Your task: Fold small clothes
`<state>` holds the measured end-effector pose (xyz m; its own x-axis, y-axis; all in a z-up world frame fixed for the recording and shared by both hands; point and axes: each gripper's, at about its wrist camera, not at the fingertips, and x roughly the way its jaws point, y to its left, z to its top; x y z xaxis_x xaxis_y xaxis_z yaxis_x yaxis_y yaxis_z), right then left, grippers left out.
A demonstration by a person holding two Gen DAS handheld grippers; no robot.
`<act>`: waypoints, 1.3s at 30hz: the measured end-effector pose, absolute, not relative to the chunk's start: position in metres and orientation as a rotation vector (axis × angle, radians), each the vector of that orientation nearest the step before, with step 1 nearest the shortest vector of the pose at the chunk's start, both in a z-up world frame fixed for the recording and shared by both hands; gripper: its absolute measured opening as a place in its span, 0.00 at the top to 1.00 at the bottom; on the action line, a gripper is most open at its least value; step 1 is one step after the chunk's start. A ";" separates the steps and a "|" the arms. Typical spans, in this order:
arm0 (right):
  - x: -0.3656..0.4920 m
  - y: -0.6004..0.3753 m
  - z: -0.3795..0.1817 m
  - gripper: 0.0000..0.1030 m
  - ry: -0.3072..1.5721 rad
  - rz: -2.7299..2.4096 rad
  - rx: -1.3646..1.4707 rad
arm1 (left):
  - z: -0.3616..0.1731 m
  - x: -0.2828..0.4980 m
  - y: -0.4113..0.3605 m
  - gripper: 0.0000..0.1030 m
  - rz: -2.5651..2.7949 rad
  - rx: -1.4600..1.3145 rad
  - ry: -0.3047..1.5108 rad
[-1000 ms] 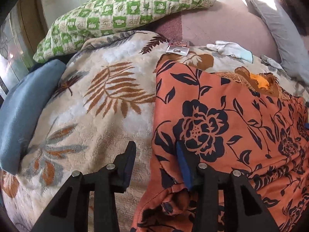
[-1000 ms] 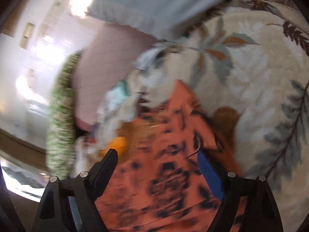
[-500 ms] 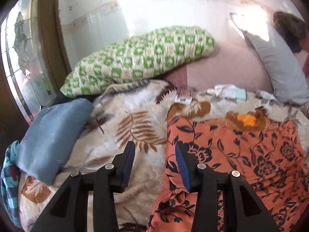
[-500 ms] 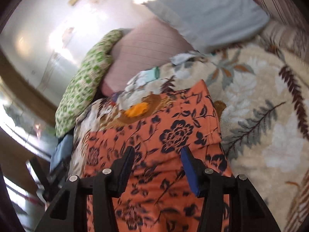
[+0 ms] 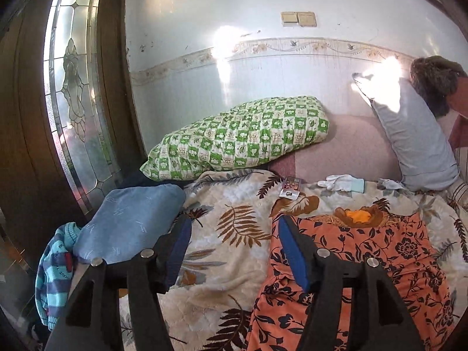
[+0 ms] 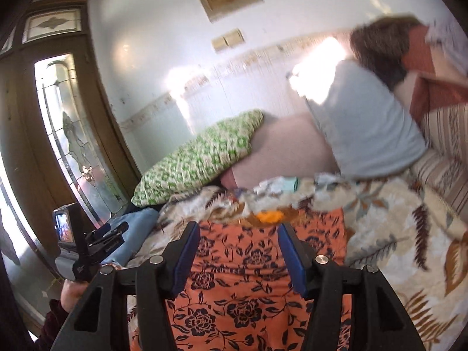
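An orange garment with dark flowers [image 5: 359, 266] lies spread on a cream leaf-print blanket [image 5: 234, 204], its brown neckline with a yellow patch [image 5: 358, 216] at the far end. My left gripper [image 5: 234, 234] hangs above the garment's left edge. Its jaws are opening and nothing is between them. The cloth bunches a little under its right finger [image 5: 292, 251]. My right gripper [image 6: 238, 239] hovers over the middle of the garment [image 6: 242, 292], jaws opening, also with nothing in them. In the right wrist view the left gripper's camera body [image 6: 63, 228] shows at the left, held by a hand [image 6: 70, 291].
A green checked pillow [image 5: 239, 140] and a grey pillow [image 5: 409, 140] lean on the wall behind. A blue pillow [image 5: 128, 219] and a striped knit garment [image 5: 55, 266] lie at the left by the glazed door [image 5: 73, 96]. White gloves [image 5: 342, 182] and a small packet [image 5: 291, 187] rest beyond the garment.
Both grippers have risen and drawn back from the garment, so wall and door now show. The right view has rolled upright. The left jaws stand wider than before.
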<state>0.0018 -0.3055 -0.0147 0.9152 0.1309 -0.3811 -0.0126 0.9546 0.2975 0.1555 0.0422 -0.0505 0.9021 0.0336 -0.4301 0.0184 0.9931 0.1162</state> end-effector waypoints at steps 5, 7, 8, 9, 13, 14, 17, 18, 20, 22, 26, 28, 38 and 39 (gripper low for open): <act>-0.044 -0.288 0.023 0.31 0.273 0.068 0.204 | -0.034 0.112 0.055 0.30 0.026 0.064 0.434; -0.058 -0.284 0.033 0.31 0.238 0.070 0.185 | -0.032 0.098 0.058 0.30 0.030 0.068 0.446; -0.064 -0.282 0.037 0.31 0.229 0.073 0.178 | -0.031 0.091 0.059 0.30 0.037 0.075 0.449; -0.068 -0.281 0.040 0.31 0.224 0.078 0.178 | -0.029 0.084 0.061 0.30 0.047 0.080 0.449; -0.083 -0.281 0.042 0.31 0.207 0.103 0.205 | -0.018 0.062 0.071 0.30 0.072 0.075 0.429; -0.086 -0.281 0.041 0.30 0.208 0.107 0.208 | -0.015 0.057 0.072 0.30 0.078 0.076 0.423; -0.094 -0.282 0.037 0.30 0.213 0.111 0.215 | -0.005 0.043 0.078 0.30 0.101 0.073 0.400; -0.097 -0.283 0.036 0.30 0.217 0.113 0.214 | -0.002 0.040 0.079 0.30 0.105 0.071 0.396; -0.102 -0.283 0.034 0.30 0.225 0.108 0.210 | 0.003 0.033 0.080 0.30 0.110 0.071 0.387; -0.107 -0.285 0.033 0.30 0.229 0.115 0.211 | 0.008 0.027 0.081 0.30 0.116 0.071 0.375; -0.119 -0.284 0.035 0.30 0.225 0.115 0.197 | 0.017 0.017 0.080 0.30 0.117 0.072 0.356; -0.122 -0.283 0.036 0.30 0.227 0.119 0.198 | 0.022 0.012 0.080 0.30 0.117 0.072 0.349; -0.134 -0.279 0.025 0.21 0.287 0.131 0.186 | 0.013 0.000 0.078 0.22 0.104 0.105 0.389; -0.133 -0.281 0.021 0.21 0.309 0.127 0.187 | 0.003 0.001 0.079 0.17 0.077 0.104 0.430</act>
